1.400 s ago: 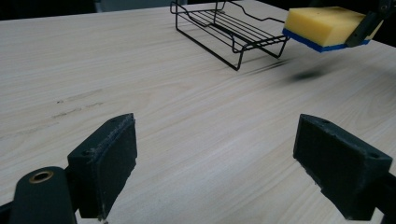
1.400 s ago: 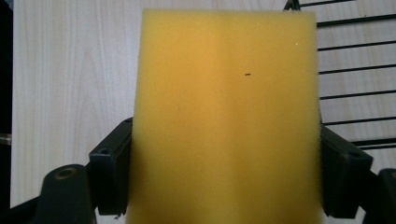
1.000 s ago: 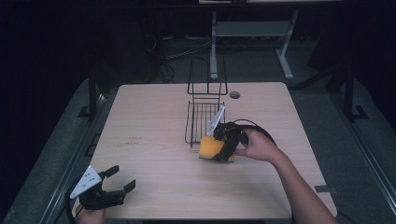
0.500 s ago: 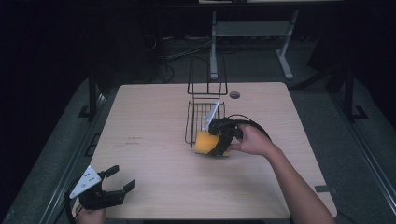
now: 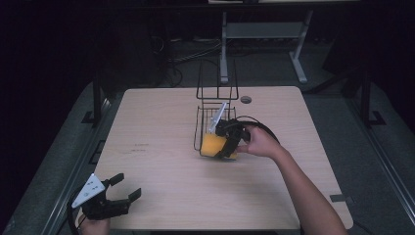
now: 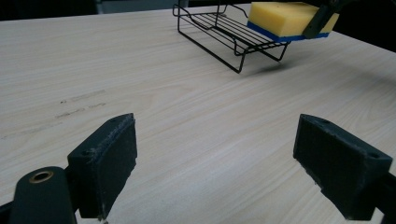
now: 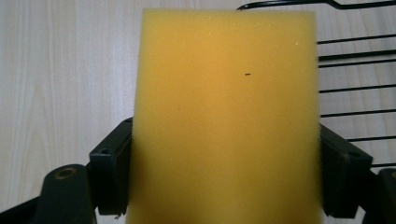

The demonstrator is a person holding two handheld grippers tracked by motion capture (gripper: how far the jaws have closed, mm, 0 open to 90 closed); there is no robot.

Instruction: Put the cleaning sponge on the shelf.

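Left gripper [image 6: 219, 154] fingers [image 6: 105, 161] spread over table [image 6: 187, 107]; sponge [image 6: 289, 18] above rack [image 6: 229, 32].

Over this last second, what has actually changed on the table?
The right gripper carried the yellow sponge a little to the left, along the near edge of the wire rack. It kept its grip throughout. The left gripper stayed open at the table's near corner.

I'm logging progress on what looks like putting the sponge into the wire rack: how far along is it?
Done: the right gripper has the sponge clamped between its fingers and lifted off the table. In hand: it hangs at the wire rack's near edge. Left: setting it inside and letting go. The left gripper rests open at the table's near corner.
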